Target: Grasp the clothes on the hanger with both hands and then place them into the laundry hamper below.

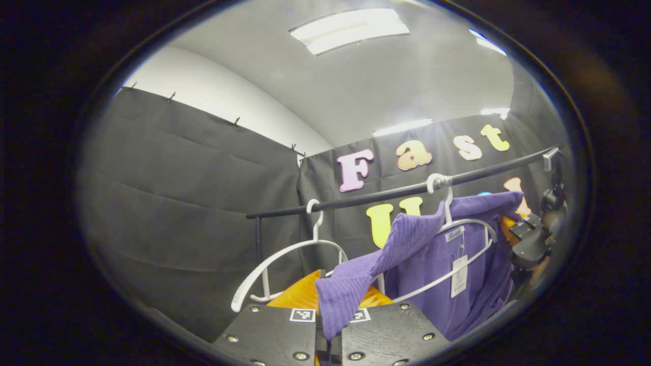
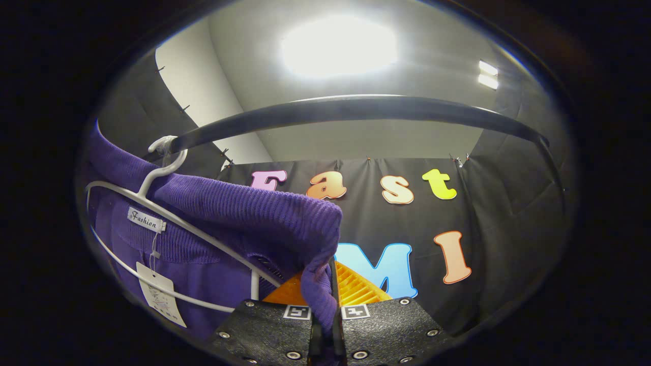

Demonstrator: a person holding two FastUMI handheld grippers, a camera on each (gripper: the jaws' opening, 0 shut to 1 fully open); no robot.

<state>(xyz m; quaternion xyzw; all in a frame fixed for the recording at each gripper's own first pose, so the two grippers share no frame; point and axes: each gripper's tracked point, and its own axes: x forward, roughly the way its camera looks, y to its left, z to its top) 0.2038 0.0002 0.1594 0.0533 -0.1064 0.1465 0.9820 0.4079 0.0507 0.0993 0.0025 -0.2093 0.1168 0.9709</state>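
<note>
A purple knit sweater (image 1: 473, 264) hangs partly off a white hanger (image 1: 470, 239) on the black rail (image 1: 386, 193). My left gripper (image 1: 329, 325) is shut on a stretched fold of the purple sweater, pulled toward me at the bottom of the left gripper view. In the right gripper view my right gripper (image 2: 325, 317) is shut on another fold of the sweater (image 2: 244, 213), with the white hanger (image 2: 168, 218) and its paper tag (image 2: 158, 292) to the left. The other gripper (image 1: 534, 239) shows at the right edge of the left gripper view.
An empty white hanger (image 1: 285, 264) hangs on the rail to the left of the sweater. The black rail (image 2: 356, 109) arches close overhead in the right gripper view. A vertical rack post (image 1: 258, 239) stands at the rail's left end.
</note>
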